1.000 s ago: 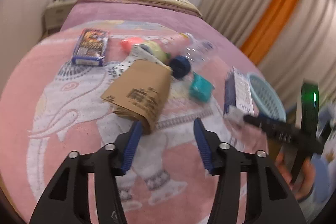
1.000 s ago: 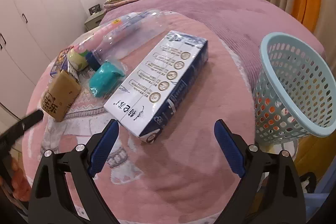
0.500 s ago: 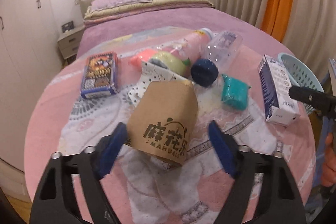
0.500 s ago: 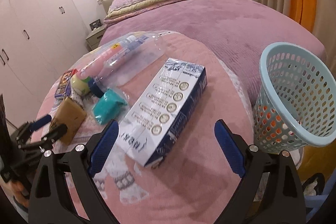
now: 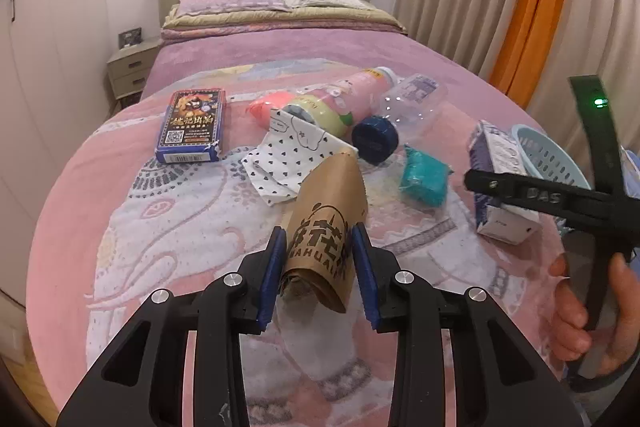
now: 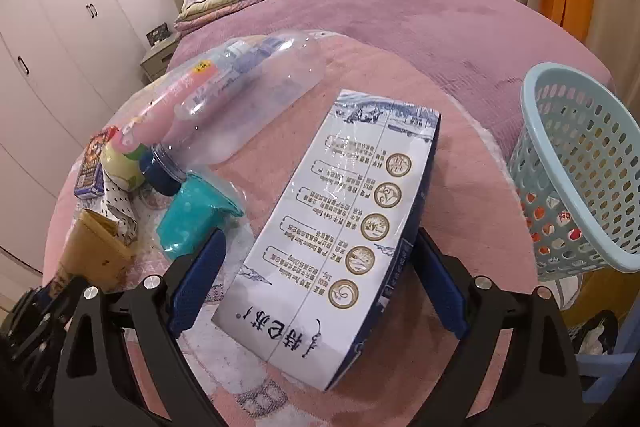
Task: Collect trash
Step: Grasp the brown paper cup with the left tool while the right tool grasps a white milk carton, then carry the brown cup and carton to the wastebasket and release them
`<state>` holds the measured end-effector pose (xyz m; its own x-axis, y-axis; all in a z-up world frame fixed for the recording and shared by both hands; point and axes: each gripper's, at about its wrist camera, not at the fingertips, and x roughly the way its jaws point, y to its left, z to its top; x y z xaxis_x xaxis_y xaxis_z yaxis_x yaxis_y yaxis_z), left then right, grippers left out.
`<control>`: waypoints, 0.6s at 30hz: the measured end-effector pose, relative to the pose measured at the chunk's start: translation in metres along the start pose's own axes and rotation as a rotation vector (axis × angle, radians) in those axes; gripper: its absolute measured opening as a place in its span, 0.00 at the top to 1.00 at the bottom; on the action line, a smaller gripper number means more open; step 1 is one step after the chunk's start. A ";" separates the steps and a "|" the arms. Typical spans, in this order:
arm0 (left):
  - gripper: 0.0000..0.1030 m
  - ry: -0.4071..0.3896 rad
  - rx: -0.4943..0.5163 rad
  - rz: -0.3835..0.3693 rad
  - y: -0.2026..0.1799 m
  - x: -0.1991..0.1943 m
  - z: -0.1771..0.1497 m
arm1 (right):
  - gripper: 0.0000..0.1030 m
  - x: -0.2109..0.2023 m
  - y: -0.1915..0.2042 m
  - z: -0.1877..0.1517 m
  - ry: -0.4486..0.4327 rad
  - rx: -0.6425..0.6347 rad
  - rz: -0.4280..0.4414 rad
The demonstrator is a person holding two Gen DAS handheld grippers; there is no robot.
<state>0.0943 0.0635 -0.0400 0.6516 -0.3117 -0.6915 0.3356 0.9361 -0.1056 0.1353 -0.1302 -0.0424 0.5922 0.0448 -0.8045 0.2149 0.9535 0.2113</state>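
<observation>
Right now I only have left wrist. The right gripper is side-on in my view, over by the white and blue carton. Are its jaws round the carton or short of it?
Observer: Round it. The right wrist view shows the right gripper open wide, one finger on each side of the carton, with a gap showing on the teal packet's side.
Operator: OK. My left gripper has just been closing and its pads press the brown paper bag. I see only a sliver of the basket. Anything in it?
Observer: Yes, orange-red pieces show through the holes low in the basket. What they are I cannot tell.
</observation>
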 end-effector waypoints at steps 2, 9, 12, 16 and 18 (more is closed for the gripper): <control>0.70 -0.010 -0.001 -0.002 -0.002 -0.005 0.000 | 0.24 0.000 0.000 -0.003 -0.011 -0.009 -0.014; 0.72 -0.037 0.003 -0.057 -0.014 -0.018 0.000 | 0.40 -0.013 -0.013 -0.017 -0.005 -0.029 0.088; 0.74 -0.050 0.016 -0.069 -0.026 -0.022 0.005 | 0.42 -0.022 -0.018 -0.025 -0.011 -0.044 0.106; 0.75 -0.064 0.037 -0.087 -0.041 -0.023 0.009 | 0.42 -0.037 -0.029 -0.031 -0.028 -0.052 0.109; 0.75 -0.068 0.040 -0.099 -0.048 -0.023 0.011 | 0.42 -0.046 -0.033 -0.031 -0.046 -0.051 0.114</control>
<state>0.0707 0.0236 -0.0108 0.6578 -0.4142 -0.6291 0.4266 0.8932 -0.1421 0.0765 -0.1544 -0.0293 0.6454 0.1410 -0.7507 0.1054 0.9570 0.2704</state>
